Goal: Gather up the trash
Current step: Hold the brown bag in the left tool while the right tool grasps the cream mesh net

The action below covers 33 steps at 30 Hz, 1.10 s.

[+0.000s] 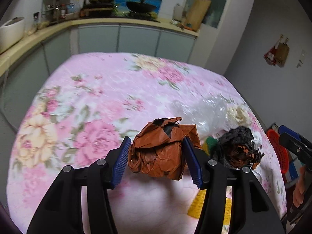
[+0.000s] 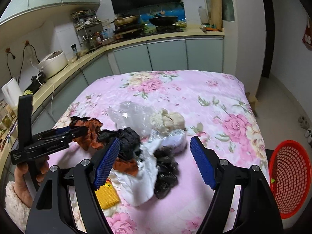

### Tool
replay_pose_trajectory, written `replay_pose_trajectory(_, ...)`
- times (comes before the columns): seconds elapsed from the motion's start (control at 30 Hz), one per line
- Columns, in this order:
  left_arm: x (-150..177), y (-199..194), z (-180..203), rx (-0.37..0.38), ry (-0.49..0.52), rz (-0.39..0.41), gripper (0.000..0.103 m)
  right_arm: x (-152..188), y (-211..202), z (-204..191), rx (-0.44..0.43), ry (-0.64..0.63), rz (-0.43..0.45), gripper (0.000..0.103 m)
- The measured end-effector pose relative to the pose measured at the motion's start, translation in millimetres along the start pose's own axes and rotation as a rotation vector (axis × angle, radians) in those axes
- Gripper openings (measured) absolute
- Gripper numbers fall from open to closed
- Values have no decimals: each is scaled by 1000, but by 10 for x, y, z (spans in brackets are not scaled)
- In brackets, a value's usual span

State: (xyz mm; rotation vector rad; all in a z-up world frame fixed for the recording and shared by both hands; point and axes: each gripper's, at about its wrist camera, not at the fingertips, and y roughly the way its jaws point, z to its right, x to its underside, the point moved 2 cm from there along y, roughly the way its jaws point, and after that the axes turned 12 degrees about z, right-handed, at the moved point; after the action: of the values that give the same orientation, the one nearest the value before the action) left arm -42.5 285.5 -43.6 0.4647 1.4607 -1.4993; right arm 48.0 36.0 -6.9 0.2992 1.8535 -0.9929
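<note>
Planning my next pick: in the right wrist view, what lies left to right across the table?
left gripper shut on brown paper ball → black crumpled bag → white paper → dark wad → red basket.

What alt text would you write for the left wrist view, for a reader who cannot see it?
The left tongs grip a crumpled ball of brown paper above a table with a pink floral cloth. Black crumpled trash and clear plastic lie to its right, and a kitchen counter runs behind.
</note>
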Motion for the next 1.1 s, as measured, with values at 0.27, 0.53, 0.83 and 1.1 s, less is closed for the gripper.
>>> replay_pose_trajectory(0.27,-72,-214,-177,-43,-21,44,53,-31,259,315,56,98,-31,72)
replay_pose_trajectory(0.53,14,-222,-192,-43,-30,25,53,-52,823,259,-6,75,-97,72)
replay_pose_trajectory(0.83,43,-276,-289,-69,-41,24,53,-9,1099,251,-10,70,-149,34)
replay_pose_trajectory(1.1,22,-271,-241,-64,-41,32,53,-94,959,316,1,91,-103,21)
